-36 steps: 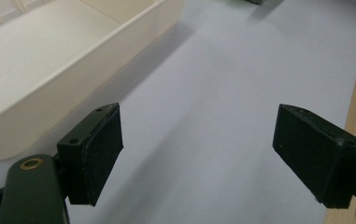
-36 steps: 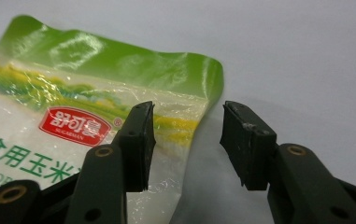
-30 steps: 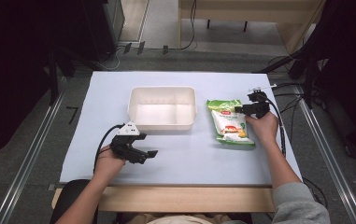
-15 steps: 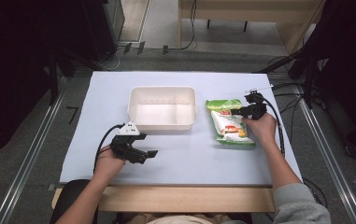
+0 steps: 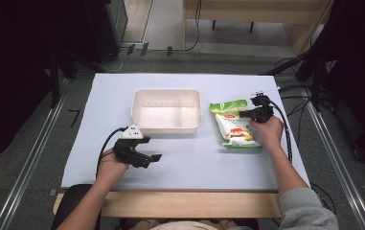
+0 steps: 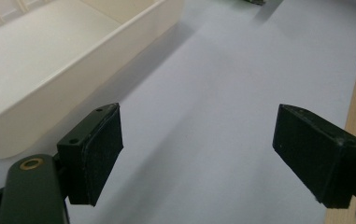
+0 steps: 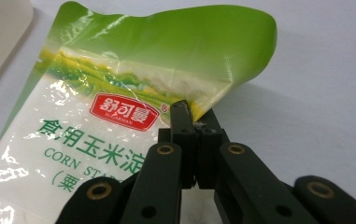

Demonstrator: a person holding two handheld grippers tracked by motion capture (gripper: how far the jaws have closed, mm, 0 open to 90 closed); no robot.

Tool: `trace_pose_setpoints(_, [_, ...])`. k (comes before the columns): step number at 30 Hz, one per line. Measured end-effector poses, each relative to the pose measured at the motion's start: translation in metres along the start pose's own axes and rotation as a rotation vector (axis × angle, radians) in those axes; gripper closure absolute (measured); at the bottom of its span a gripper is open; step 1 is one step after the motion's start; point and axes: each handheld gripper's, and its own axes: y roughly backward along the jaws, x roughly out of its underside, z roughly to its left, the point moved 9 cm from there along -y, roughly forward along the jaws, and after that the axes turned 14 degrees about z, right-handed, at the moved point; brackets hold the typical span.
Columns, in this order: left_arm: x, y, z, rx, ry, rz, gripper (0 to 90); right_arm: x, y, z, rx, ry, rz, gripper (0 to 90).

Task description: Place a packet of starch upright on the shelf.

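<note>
Nothing much has shifted since a second ago: both hands sit where they were, and the bag lies in the same spot beside the tub. Nearest the person, the left gripper (image 5: 144, 155) rests low on the table (image 5: 194, 163) just in front of the tub's near left corner, its jaws spread wide with only bare tabletop between the flat, matte black pads (image 6: 98, 149); it looks parked, waiting its turn rather than working. Across on the right, the right gripper (image 7: 192, 122) has its jaws pressed together on the edge of the bag (image 5: 233, 124), pinching the thin film at the side near the top, where the green end curls up off the table. That grip at an edge seems chosen because the pouch is limp and flat, with nothing else to take hold of, and I'd guess it is meant to be lifted over into the tub. It is a glossy, crinkled plastic pouch, green at the top and white below, with a red label and corn starch lettering, lying flat just right of the tub. Farther back, the tub (image 5: 166, 125) is a cream, smooth-walled rectangular bin with rounded corners, open and holding nothing. Under it all the table's pale, matte covering shows soft shadows.
</note>
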Motion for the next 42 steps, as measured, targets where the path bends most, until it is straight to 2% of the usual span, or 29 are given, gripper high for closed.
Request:
trace_pose_setpoints(7, [0.0, 0.0, 0.0, 0.001, -0.001, -0.004, 16.7, -0.003, 0.016, 0.007, 0.025, 0.037, -0.038, 90.0])
trace_pose_setpoints(8, [0.0, 0.001, 0.0, 0.001, 0.0, -0.007, 16.7, -0.004, 0.023, 0.01, 0.03, 0.046, -0.051, 90.0])
trace_pose_setpoints(15, [-0.001, 0.001, 0.0, 0.003, 0.002, -0.006, 16.7, -0.006, 0.046, 0.02, 0.009, 0.067, -0.104, 90.0])
trace_pose_setpoints(24, [-0.001, 0.001, 0.0, 0.005, 0.004, -0.011, 16.7, -0.013, 0.083, 0.052, -0.024, 0.142, -0.162, 90.0])
trace_pose_setpoints(30, [-0.001, 0.001, 0.0, 0.006, 0.003, -0.011, 16.7, -0.015, 0.1, 0.066, -0.038, 0.176, -0.195, 90.0])
trace_pose_setpoints(32, [-0.002, 0.001, 0.0, 0.008, 0.002, -0.015, 16.7, -0.017, 0.112, 0.073, -0.036, 0.195, -0.222, 90.0])
trace_pose_setpoints(42, [-0.002, 0.001, 0.0, 0.007, 0.003, -0.012, 16.7, -0.02, 0.138, 0.087, -0.019, 0.235, -0.278, 90.0])
